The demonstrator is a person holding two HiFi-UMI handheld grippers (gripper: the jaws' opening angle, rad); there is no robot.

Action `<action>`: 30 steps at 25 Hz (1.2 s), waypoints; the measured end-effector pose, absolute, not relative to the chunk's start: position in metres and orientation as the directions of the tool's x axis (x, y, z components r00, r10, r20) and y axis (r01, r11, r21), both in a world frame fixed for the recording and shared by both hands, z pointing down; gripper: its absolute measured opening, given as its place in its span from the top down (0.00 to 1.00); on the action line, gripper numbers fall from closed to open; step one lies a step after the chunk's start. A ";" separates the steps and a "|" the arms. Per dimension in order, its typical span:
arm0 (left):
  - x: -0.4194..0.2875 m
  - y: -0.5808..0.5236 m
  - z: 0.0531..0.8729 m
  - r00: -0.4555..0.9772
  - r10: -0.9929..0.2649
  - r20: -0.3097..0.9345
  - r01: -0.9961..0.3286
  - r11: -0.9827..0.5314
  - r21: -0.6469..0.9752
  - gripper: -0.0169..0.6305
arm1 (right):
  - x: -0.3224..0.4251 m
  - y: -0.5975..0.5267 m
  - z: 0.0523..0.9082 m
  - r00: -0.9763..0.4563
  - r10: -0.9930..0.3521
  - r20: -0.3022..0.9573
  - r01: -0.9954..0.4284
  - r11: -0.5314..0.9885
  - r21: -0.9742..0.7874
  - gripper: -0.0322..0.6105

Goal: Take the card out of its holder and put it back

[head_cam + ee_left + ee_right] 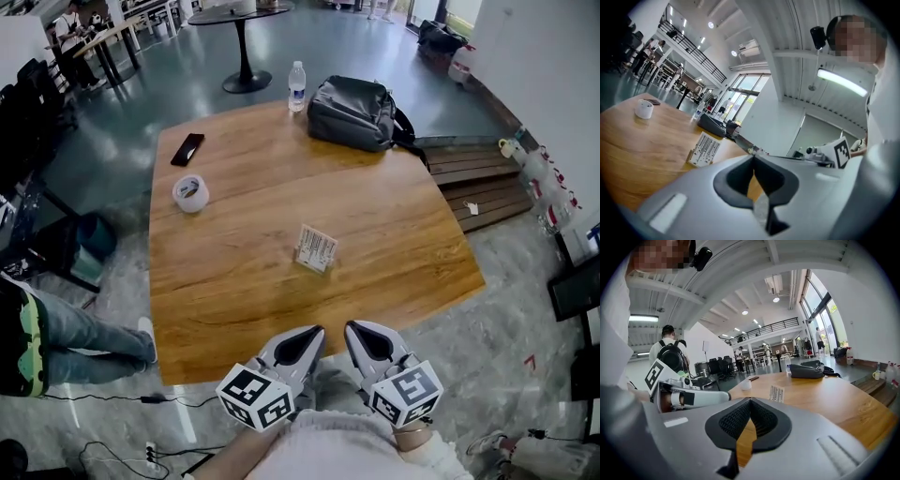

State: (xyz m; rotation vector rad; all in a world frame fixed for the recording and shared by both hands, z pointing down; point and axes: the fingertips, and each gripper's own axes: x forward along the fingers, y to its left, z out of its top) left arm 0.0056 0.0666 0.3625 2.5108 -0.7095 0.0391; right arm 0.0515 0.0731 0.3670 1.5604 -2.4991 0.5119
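Both grippers, left and right, have jaws together, empty; the light card could tip its holder.

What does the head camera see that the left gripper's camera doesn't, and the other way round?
Only the head view: someone's legs in jeans at left, wooden steps at right. Only the left gripper view: the ceiling, a strip light, a balcony railing. Both: the wooden table, the card in its holder, the tape roll, the grey bag.
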 end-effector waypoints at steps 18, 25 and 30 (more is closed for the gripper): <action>0.039 -0.003 0.392 0.774 -0.586 0.240 -0.608 -0.584 0.538 0.96 | 0.093 -0.007 0.396 -0.582 -0.726 0.367 -0.813 0.534 -0.233 0.96; 0.032 -0.016 0.400 0.768 -0.589 0.252 -0.616 -0.571 0.542 0.96 | 0.090 -0.031 0.406 -0.584 -0.706 0.402 -0.808 0.555 -0.199 0.96; 0.022 -0.024 0.415 0.758 -0.595 0.267 -0.626 -0.548 0.556 0.96 | 0.086 -0.057 0.414 -0.571 -0.705 0.421 -0.809 0.570 -0.144 0.96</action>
